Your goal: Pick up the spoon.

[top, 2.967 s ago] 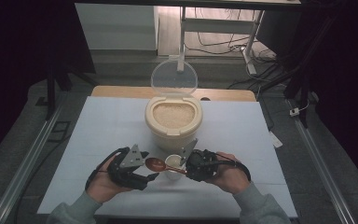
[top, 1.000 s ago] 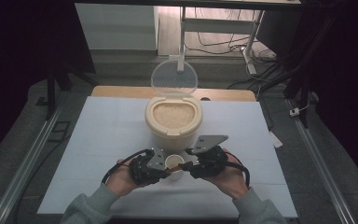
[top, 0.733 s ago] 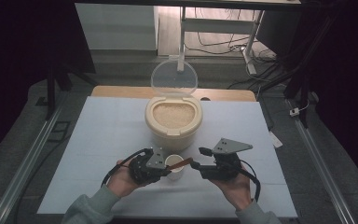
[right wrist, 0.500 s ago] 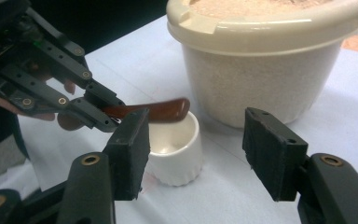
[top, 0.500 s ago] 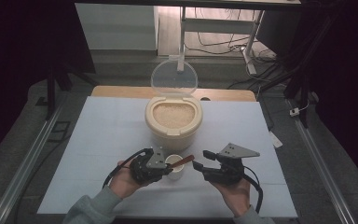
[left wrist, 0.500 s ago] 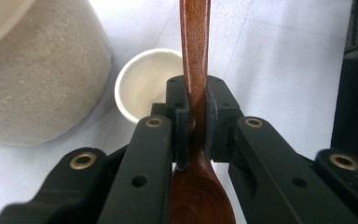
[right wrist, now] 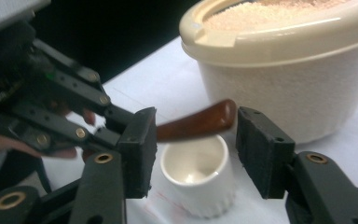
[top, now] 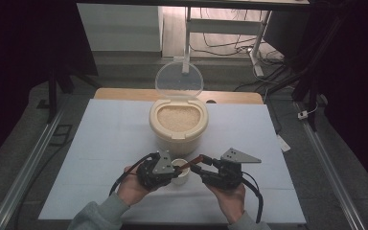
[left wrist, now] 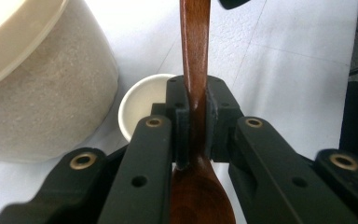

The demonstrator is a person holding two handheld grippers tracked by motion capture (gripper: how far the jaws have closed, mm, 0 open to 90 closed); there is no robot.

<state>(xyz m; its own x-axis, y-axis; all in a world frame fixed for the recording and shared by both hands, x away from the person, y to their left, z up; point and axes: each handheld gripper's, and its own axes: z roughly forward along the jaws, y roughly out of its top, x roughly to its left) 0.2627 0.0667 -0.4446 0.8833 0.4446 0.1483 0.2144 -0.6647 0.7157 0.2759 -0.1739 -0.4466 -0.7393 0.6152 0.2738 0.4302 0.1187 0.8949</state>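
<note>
White mat (top: 100,143) over a wooden table, dark room beyond. Left gripper (left wrist: 196,116) pinches the neck of a glossy brown wooden spoon (left wrist: 195,56) above a small white cup (top: 182,173). Right gripper (right wrist: 196,149) has just been closing, its pads spread either side of the handle tip, not touching. Beige tub (top: 178,122) of rice close behind, clear round lid up.

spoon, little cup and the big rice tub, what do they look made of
Spoon: likely wood, dark reddish-brown with a smooth sheen, perhaps lacquered. Little cup: probably glazed ceramic, glossy white with a thick rim, though plastic is possible. Rice tub: looks like plastic, cream rim over a cloudy see-through wall with grain showing behind it.
</note>
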